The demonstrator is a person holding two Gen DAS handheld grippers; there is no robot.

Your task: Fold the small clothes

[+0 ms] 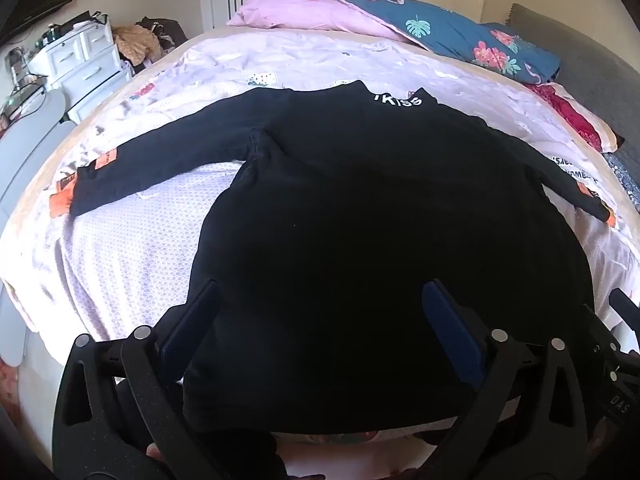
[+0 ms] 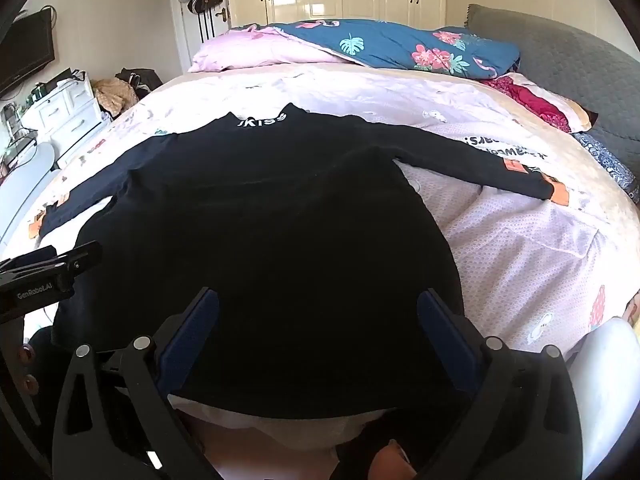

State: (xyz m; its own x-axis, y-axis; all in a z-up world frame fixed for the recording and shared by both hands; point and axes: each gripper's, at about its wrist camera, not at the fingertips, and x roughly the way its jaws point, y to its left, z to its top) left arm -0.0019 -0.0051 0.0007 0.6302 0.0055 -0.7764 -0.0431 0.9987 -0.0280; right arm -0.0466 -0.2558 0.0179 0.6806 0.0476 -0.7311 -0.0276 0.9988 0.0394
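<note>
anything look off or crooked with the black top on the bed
Nothing stands out. The black top lies flat on the bed, sleeves spread to both sides, collar at the far end; both tongs are open near its hem.

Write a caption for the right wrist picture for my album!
Open right claw over a black long-sleeved top spread flat on the bed.

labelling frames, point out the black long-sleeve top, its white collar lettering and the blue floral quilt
black long-sleeve top [image 1: 360,208]: left wrist view, chest
white collar lettering [image 1: 398,99]: left wrist view, letters
blue floral quilt [image 2: 400,46]: right wrist view, middle
</note>
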